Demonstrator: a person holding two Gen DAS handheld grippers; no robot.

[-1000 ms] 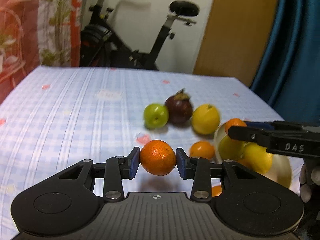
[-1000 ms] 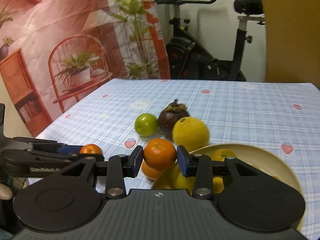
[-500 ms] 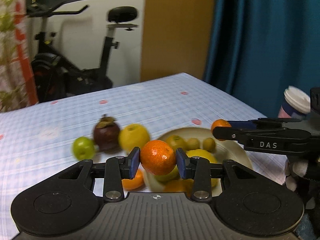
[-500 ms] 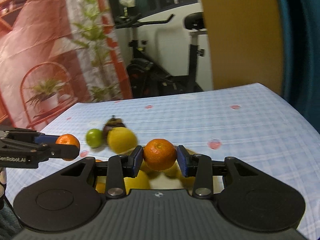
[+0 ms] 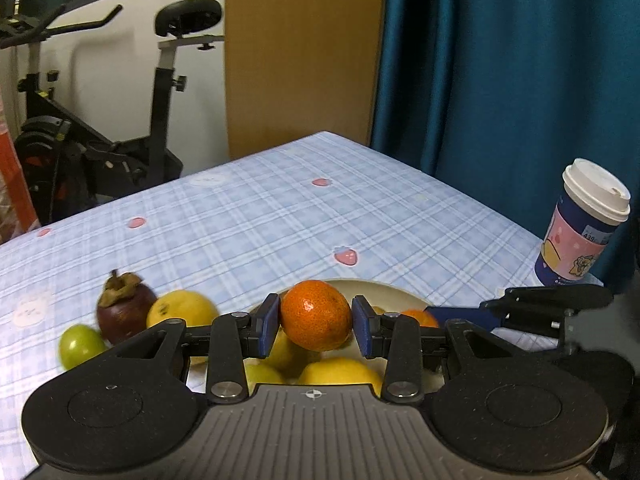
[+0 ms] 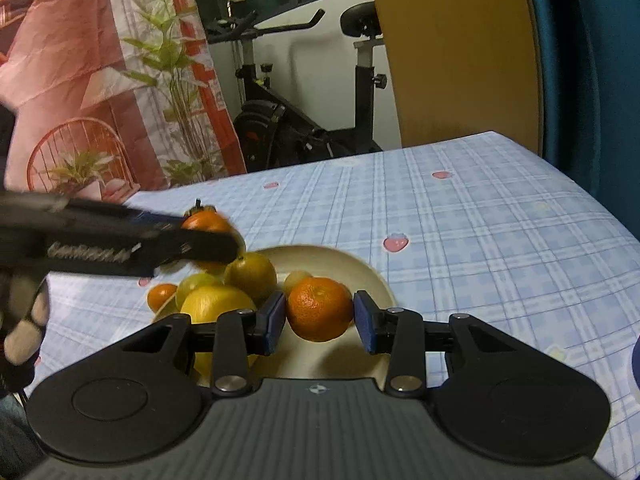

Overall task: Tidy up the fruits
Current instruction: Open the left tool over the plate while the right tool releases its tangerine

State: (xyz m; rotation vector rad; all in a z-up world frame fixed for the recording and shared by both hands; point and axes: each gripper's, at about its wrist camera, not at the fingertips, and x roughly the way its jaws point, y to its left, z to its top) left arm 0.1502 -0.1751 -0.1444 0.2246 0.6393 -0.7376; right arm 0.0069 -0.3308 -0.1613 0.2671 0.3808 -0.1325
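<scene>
My left gripper (image 5: 316, 323) is shut on an orange tangerine (image 5: 314, 314), held over the near side of a cream plate (image 5: 390, 288) of yellow and green fruit. My right gripper (image 6: 320, 318) is shut on a second tangerine (image 6: 318, 304), low over the plate (image 6: 360, 270). In the right wrist view the left gripper (image 6: 212, 238) reaches in from the left with its tangerine (image 6: 202, 222). In the left wrist view the right gripper (image 5: 436, 315) comes in from the right. A mangosteen (image 5: 124, 310), a yellow citrus (image 5: 182, 312) and a green fruit (image 5: 80, 346) lie on the cloth left of the plate.
A blue checked tablecloth (image 5: 280, 220) covers the table. A lidded paper cup (image 5: 584, 224) stands at the right edge by a teal curtain. One small orange (image 6: 160, 296) lies beside the plate's left rim. An exercise bike (image 5: 120, 152) stands behind the table.
Both grippers have carried their tangerines over the plate. The left one swung to the right, so the cup and curtain came into its view. The right one sank lower towards the plate.
</scene>
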